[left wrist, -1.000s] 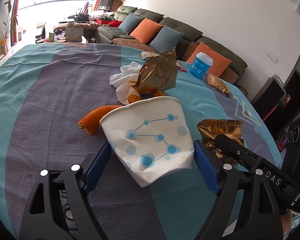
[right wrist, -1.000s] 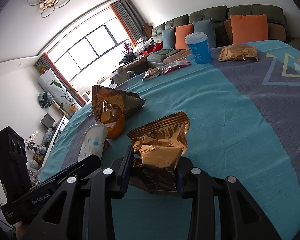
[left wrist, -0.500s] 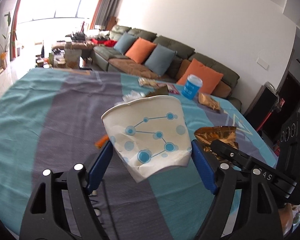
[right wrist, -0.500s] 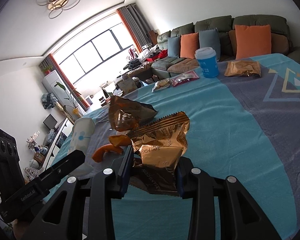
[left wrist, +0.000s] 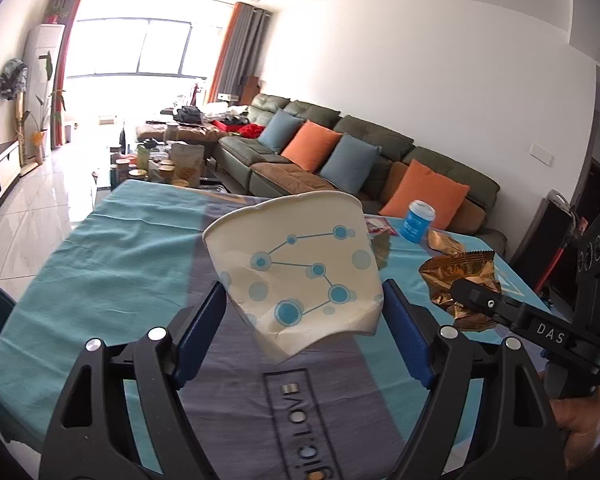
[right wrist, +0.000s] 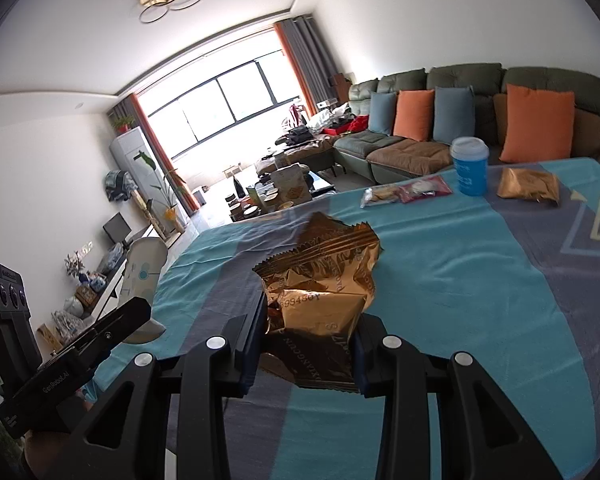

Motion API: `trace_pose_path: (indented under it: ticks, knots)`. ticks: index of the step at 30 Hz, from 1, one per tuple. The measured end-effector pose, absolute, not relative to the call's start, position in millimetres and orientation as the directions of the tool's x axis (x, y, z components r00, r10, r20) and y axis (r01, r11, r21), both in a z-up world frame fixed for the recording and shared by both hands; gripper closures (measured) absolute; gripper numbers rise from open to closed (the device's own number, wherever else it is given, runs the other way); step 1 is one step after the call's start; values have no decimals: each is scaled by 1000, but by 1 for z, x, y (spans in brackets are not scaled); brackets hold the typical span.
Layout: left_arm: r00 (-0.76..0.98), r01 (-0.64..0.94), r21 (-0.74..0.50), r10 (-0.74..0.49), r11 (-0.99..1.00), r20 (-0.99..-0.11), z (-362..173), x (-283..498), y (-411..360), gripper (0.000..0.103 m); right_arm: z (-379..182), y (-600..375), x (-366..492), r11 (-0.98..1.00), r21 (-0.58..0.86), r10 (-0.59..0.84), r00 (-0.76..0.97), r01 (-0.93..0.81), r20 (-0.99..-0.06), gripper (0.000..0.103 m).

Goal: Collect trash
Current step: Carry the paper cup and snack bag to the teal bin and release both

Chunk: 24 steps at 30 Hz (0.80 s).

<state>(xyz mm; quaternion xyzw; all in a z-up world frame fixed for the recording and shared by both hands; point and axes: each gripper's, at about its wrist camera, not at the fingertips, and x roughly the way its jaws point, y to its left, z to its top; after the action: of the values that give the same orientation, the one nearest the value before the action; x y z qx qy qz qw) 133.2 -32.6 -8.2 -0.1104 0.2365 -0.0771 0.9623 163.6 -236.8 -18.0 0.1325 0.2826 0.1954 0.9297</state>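
A bright living room with a long green sofa point(left wrist: 372, 148) and a wide window lies behind a bench point(left wrist: 100, 264) under a teal and grey-purple cloth. Since the earlier frames both tools have risen: the orange peel, the white tissue and the standing gold bag that lay just ahead of the cup have dropped out of the left wrist view, and the room now fills more of each picture.

Nearest, the left tool point(left wrist: 304, 316) pinches a crumpled white paper cup point(left wrist: 296, 272) with a blue dot-and-line print, its blue pads pressed against the dented lower sides; the cup is held above the cloth, mouth tilted away, so its inside is hidden. The right tool point(right wrist: 310, 344) is clamped on a crinkled gold snack wrapper point(right wrist: 320, 288), also held clear of the bench.

Farther along the bench lie a clear snack packet point(right wrist: 380, 194) and a dark red packet point(right wrist: 424, 190) side by side, then an upright blue cup with a white lid point(right wrist: 470, 166), and just beside it another gold wrapper point(right wrist: 528, 184) lying flat.
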Motion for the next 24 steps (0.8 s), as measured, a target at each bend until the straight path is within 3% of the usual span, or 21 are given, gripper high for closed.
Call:
trace_pose_path:
  ticks: [24]
  knots:
    - [911, -278, -207, 190, 938, -365, 16, 49, 152, 25, 14, -16, 181, 746, 179, 628, 587, -642, -511, 69]
